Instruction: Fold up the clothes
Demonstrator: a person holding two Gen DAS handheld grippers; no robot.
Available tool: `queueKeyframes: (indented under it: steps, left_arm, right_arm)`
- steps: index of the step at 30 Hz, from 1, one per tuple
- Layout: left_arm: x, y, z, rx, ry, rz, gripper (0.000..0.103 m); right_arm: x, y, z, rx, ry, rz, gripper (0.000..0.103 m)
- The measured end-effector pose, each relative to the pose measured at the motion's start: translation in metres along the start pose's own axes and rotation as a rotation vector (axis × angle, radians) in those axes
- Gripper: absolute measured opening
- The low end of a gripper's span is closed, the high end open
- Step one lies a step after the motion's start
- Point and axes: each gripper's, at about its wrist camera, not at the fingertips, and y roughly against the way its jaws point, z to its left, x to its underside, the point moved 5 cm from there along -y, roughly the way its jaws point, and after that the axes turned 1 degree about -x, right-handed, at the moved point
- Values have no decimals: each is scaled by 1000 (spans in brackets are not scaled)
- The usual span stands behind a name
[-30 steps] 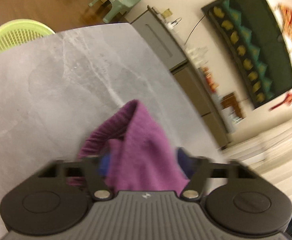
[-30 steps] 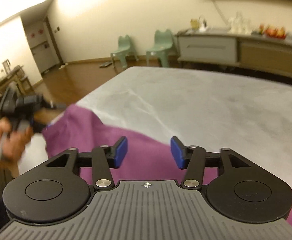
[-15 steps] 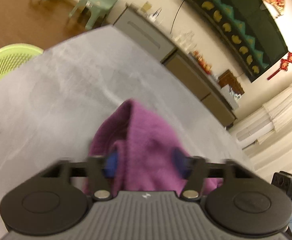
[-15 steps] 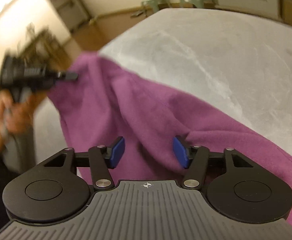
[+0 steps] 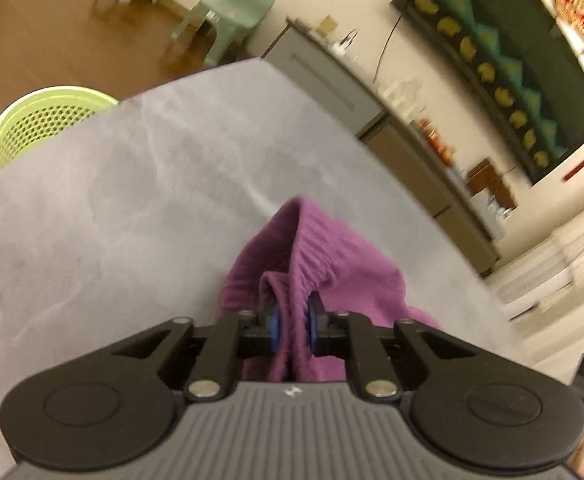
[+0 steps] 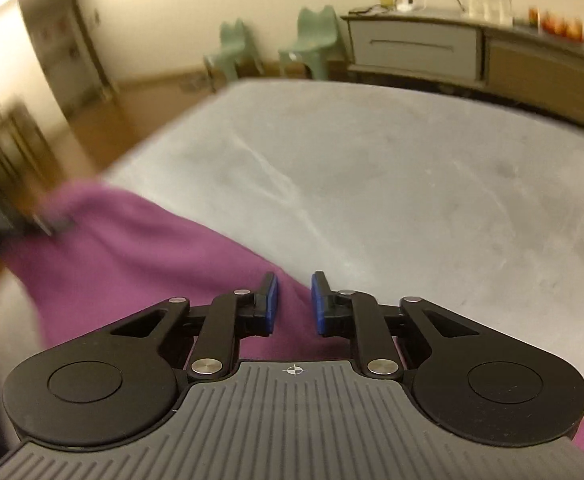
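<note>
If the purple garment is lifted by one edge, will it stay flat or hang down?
Probably hang: the purple garment bunches in soft folds where the left gripper pinches it. It looks light, draped loosely on the table. Its ribbed band should grip well.

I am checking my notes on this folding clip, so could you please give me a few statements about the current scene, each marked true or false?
1. The left gripper is clamped on a bunched fold of the purple garment. True; its jaws have just been closing, with the cloth between them.
2. The right gripper is pinching the garment tightly. False: its jaws have just been closing, but a gap remains, the pads not pressing the cloth beneath.
3. A lime green mesh basket stands beyond the table's edge. True.
4. The basket sits on the grey table. False: it stands on the floor beside it.
5. The chairs near the wall are red. False: they are pale green.
</note>
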Motion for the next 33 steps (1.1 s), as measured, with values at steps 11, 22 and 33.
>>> queueKeyframes:
  steps: [11, 22, 33]
  left_arm:
    - [-7, 21, -1, 46, 29, -50, 22]
    - [4, 6, -23, 64, -73, 45, 48]
    - [15, 0, -36, -77, -225, 50, 23]
  right_arm:
    - [55, 29, -7, -12, 121, 241, 48]
    - [21, 25, -19, -89, -33, 91, 69]
    - [66, 23, 32, -134, 258, 172, 38]
